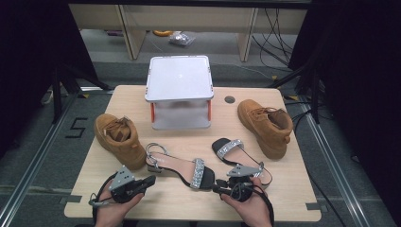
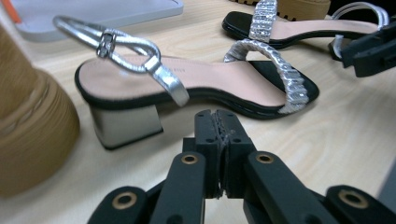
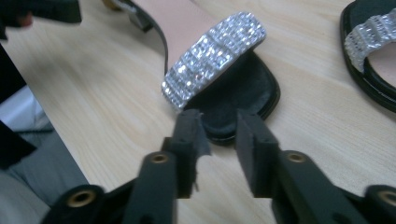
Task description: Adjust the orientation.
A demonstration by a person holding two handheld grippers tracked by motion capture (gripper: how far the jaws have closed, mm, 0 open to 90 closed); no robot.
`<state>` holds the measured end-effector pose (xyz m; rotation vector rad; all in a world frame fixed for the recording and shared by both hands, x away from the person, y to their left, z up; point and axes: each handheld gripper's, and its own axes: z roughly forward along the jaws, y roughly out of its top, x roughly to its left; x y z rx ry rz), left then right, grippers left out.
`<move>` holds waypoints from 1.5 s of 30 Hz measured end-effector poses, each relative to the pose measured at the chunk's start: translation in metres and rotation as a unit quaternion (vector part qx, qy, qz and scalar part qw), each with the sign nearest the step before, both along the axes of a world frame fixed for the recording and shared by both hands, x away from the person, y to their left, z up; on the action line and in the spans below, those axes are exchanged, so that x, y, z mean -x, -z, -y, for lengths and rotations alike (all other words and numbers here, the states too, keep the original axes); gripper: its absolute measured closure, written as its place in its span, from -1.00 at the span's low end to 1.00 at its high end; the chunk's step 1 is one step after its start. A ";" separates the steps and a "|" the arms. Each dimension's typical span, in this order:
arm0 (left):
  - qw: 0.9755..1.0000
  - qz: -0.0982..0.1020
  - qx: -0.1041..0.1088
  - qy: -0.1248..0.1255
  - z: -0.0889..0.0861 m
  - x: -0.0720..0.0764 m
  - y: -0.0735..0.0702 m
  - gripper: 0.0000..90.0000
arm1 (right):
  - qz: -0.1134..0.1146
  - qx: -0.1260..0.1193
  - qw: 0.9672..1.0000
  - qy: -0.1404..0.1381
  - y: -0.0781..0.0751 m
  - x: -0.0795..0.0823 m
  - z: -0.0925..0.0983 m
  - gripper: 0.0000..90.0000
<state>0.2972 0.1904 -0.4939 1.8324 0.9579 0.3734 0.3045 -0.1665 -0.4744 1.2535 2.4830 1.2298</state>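
Approaching black block-heel sandal with rhinestone strap (image 3: 212, 56): our right tongs (image 3: 219, 135) spread at toe, left tongs (image 2: 219, 140) pressed together, empty. Risk: thin sole edge slipping on light wooden bench (image 1: 283, 189).

Black rhinestone-strapped sandal (image 1: 182, 168), upright on table

Left hand (image 1: 113, 208) gripping left gripper (image 1: 150, 180) low near counter's front edge, pointing right and slightly away, fingers (image 2: 208, 140) pressing together, nothing between. Right hand (image 1: 250, 205) holding right gripper (image 1: 215, 185) beside it, aiming left toward the other (tips nearly facing), fingers (image 3: 189, 140) standing partly apart, gap between them holding nothing.
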 end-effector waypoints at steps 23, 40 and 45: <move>0.990 0.039 -0.136 0.014 0.024 -0.090 -0.067 0.99 | -0.050 0.074 0.996 -0.029 0.017 0.012 -0.045 1.00; 0.973 -0.043 -0.228 0.003 0.056 -0.135 -0.045 0.99 | -0.062 0.098 0.993 -0.035 0.020 -0.009 -0.062 1.00; 0.963 -0.063 -0.262 0.006 0.059 -0.140 -0.039 1.00 | -0.080 0.110 0.990 -0.020 0.019 -0.012 -0.063 1.00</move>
